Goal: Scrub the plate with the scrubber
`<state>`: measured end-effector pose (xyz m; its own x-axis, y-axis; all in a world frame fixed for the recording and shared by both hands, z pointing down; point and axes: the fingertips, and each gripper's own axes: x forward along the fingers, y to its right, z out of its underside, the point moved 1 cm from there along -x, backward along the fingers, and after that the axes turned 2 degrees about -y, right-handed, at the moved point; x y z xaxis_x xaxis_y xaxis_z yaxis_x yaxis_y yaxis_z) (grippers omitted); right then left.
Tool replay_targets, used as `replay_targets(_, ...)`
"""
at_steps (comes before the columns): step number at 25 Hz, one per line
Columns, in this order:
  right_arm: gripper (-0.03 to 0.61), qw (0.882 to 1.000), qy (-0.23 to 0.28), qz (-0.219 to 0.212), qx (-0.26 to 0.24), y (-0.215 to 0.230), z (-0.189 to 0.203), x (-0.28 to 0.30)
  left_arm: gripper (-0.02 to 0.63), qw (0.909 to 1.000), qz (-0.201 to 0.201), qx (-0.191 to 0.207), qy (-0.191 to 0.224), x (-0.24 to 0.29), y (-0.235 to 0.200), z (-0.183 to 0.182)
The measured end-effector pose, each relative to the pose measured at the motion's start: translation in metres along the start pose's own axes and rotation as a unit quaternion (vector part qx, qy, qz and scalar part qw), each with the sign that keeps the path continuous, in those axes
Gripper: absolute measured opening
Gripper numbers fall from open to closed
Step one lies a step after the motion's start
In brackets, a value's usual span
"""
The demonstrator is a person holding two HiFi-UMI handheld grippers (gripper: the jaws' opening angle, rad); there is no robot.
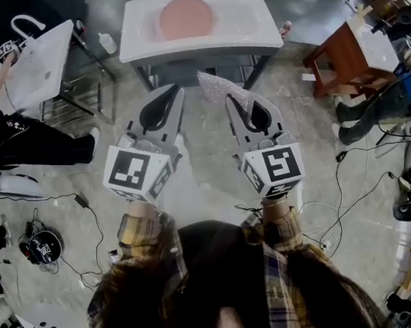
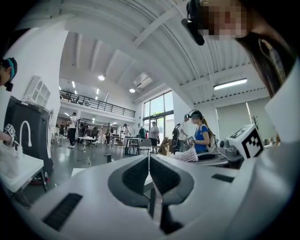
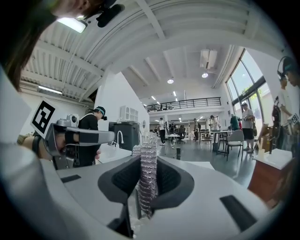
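The pinkish plate (image 1: 186, 17) lies in the white sink (image 1: 252, 41), well apart from the silvery mesh scrubber (image 1: 216, 86). The right hand-held gripper (image 1: 235, 107) pinches the scrubber between its jaws, while the left hand-held gripper (image 1: 173, 95) is pressed together on nothing. To scrub well, I judge the right should bring the scrubber's free end flat onto the plate while the left braces the rim.

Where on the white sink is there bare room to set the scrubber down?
Bare white lies right of the pink plate, out to the sink rim, and in a narrower strip on the plate's left. The plate fills the middle; the front rim is narrow.
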<state>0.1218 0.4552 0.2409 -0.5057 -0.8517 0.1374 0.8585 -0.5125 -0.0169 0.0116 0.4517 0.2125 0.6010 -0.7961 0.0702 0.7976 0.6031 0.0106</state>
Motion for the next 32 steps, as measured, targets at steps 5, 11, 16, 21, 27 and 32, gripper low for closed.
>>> replay_targets(5,0.086,1.000,-0.004,0.015,0.002,0.018,0.005,0.027,0.020,0.9999,0.015,0.001,0.002,0.032,-0.019,0.003)
replay_targets(11,0.086,0.999,-0.006,0.031,0.002,0.041,-0.005,0.095,0.020,0.9994,0.033,0.010,0.006,0.081,-0.072,-0.005)
replay_targets(16,0.086,0.999,-0.011,0.040,0.000,0.054,-0.020,0.153,0.020,0.9990,0.043,0.008,0.007,0.117,-0.121,-0.012)
replay_targets(21,0.086,0.999,-0.012,0.053,-0.003,0.063,-0.035,0.198,0.020,0.9982,0.058,0.015,0.003,0.141,-0.160,-0.016)
replay_targets(27,0.086,0.997,-0.011,0.069,-0.010,0.072,-0.047,0.238,0.020,0.9978,0.065,0.014,0.000,0.159,-0.198,-0.019)
replay_targets(32,0.086,0.996,-0.025,0.087,-0.003,0.080,-0.040,0.257,0.020,0.9966,0.081,0.015,-0.005,0.174,-0.218,-0.012)
